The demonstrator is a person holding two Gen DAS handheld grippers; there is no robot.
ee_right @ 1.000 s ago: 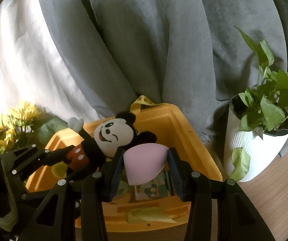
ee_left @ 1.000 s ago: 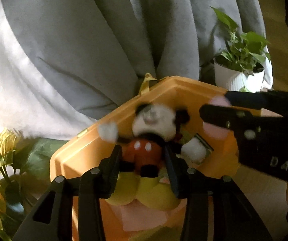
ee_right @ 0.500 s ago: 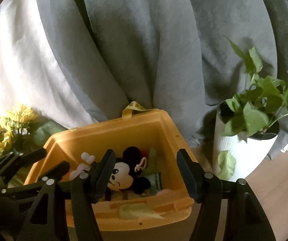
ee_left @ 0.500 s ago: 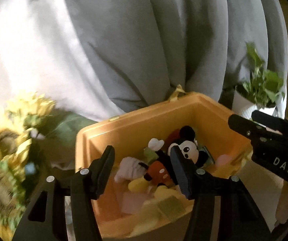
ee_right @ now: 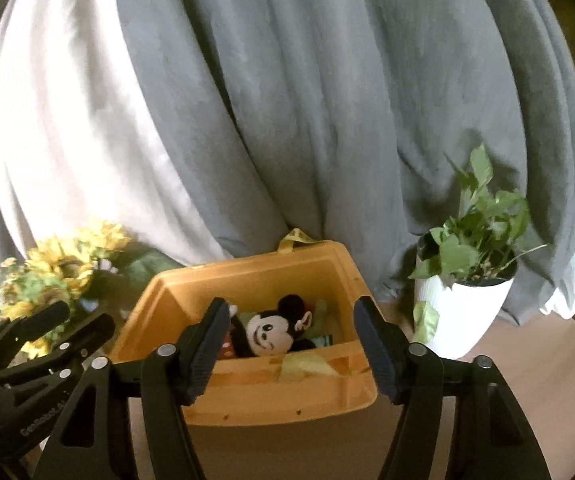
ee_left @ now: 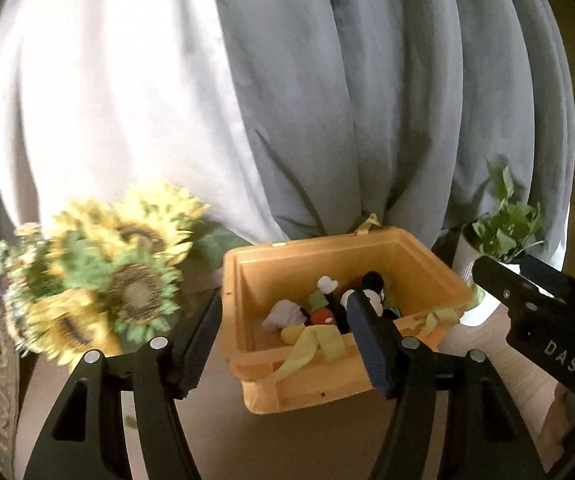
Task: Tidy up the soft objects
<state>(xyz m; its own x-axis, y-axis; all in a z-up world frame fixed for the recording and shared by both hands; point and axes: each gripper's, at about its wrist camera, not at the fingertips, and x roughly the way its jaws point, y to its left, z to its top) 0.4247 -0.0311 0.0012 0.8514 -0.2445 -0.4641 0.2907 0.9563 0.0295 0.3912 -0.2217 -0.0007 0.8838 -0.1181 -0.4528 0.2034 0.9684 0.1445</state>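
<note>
Left tongs (ee_left: 283,340): jaws apart and opening, nothing between the pads. Only seen through the gap: the front left of the orange bin (ee_left: 415,248) beyond. Pointed down toward the bin from in front, left of centre.

Right tongs (ee_right: 291,344): jaws apart and opening too, empty. Framing the bin opening and the mouse plush (ee_right: 271,334) well beyond the pads, no contact. Also visible at right edge of the left wrist view, black body with white lettering, beside the bin's right wall.

Mouse plush: inside the bin, lying on top of the other soft items, face toward the right camera, one black ear up, white glove raised at rear left in the left wrist view. Red shorts partly hidden behind the left finger (ee_right: 207,344) of the right tongs. Other soft pieces under and around it: green, white, yellow; too jumbled to name.

Pale yellow cloth strip (ee_left: 311,344): draped over the bin's front rim, tail hanging down the outer face. Yellow strap loop (ee_right: 297,238) sticking up at the rear rim.

Bin sitting on the counter (ee_right: 527,364), against a grey curtain (ee_right: 327,100). Sunflower bunch (ee_left: 99,280) just left of bin, blurred. Potted green plant (ee_right: 471,264) in white ribbed pot to the right, near the bin but apart from it.
</note>
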